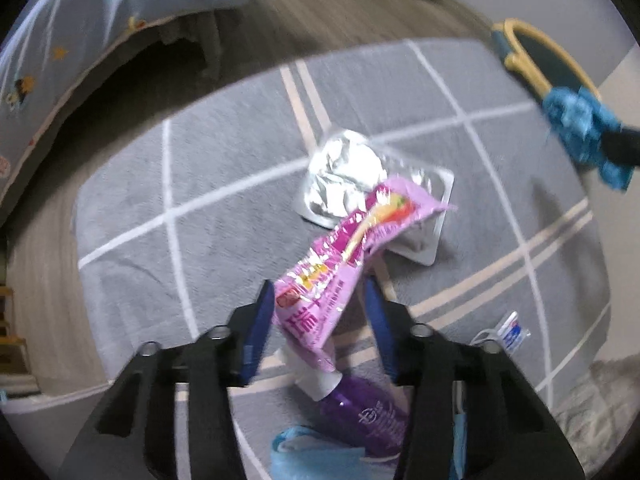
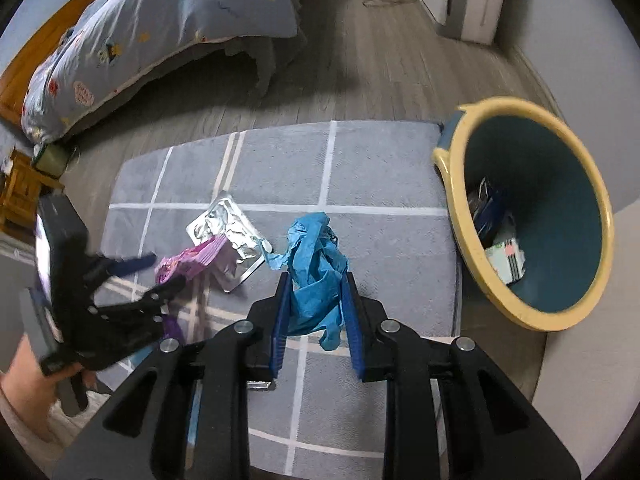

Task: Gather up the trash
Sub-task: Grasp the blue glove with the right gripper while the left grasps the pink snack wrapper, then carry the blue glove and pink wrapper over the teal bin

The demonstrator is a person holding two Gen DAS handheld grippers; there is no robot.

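One bed [image 2: 160, 12] stood beyond one grey rug [image 2: 380, 168]. One bin [image 2: 532, 208] lay tilted at the rug's edge, several scraps inside. One foil tray [image 1: 340, 176] lay on the rug, one purple bottle [image 1: 368, 412] nearer. The left gripper [image 1: 320, 300] had its jaws clenched on one pink wrapper [image 1: 332, 272]; the right gripper [image 2: 316, 300] gripped one blue glove [image 2: 316, 272], both lifted above the rug.

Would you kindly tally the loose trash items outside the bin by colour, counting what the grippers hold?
Pink/purple: 2, wrapper at the left gripper, bottle
Blue: 2, glove in the right gripper, face mask
Silver: 1, foil pack
White: 1, small packet
Total: 6
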